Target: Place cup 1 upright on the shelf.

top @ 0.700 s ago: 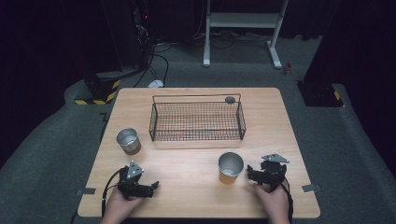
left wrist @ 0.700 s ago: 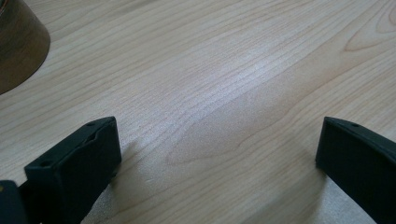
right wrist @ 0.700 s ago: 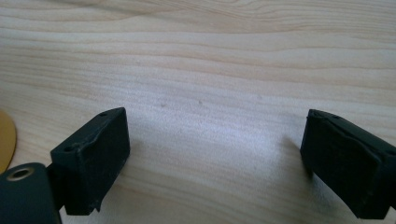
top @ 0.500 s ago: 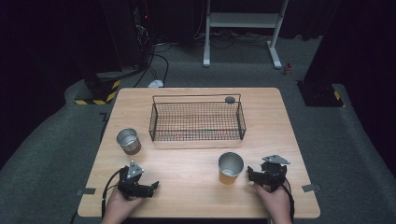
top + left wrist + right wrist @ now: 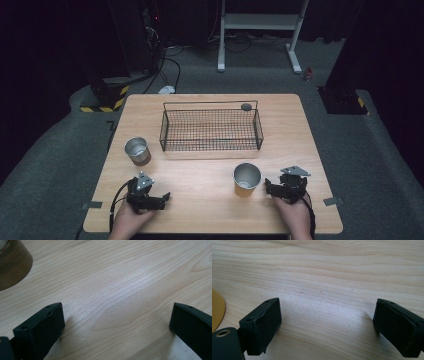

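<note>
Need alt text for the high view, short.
Two hand-held claws rest open near the front edge of a wooden table, the left claw and the right claw. A gold cup stands beside the right claw, a brown cup farther left, a wire basket behind.

In the left gripper view a brown cup (image 5: 12, 262) is cut off by the top and left edges, so only part of its lower wall shows, and the right jaw of the left tongs (image 5: 117, 322) runs out past the right and bottom edges. In the right gripper view only a yellow sliver of another cup (image 5: 216, 308) shows at the left edge, its rim and mouth out of frame. In the high view the person's forearms are cropped by the bottom edge, and the small dark round thing (image 5: 246, 106) at the wire basket's (image 5: 210, 131) far rim is too small to identify.
</note>
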`<state>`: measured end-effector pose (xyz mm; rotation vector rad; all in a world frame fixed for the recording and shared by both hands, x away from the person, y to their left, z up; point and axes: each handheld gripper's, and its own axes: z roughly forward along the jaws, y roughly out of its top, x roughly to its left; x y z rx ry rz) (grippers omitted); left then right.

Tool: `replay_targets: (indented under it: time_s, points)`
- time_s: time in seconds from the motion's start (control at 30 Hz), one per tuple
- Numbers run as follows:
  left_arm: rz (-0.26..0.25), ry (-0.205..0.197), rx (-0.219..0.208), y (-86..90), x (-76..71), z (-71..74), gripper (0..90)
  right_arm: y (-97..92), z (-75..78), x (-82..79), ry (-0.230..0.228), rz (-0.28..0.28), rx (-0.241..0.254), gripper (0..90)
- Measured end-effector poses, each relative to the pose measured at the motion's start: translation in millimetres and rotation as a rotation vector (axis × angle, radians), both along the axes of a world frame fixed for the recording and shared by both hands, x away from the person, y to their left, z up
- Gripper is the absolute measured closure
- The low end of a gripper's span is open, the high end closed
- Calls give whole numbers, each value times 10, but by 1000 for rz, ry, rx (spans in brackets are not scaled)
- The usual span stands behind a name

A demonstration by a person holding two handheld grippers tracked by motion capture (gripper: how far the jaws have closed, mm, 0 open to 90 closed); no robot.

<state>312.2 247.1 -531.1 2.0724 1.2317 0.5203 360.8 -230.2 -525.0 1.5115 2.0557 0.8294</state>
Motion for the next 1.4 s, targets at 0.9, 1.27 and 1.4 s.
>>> replay_targets:
  time_s: [0.9, 1.27, 1.4]
  points:
    - [4, 3, 3, -3, -14, 3, 1, 20, 142, -147, -90, 26, -16, 114]
    - [13, 2, 1, -9, -22, 2, 2, 0, 218, -159, -120, 44, 11, 106]
    - [17, 0, -2, -12, -24, 0, 2, -18, 268, -177, -142, 59, 23, 113]
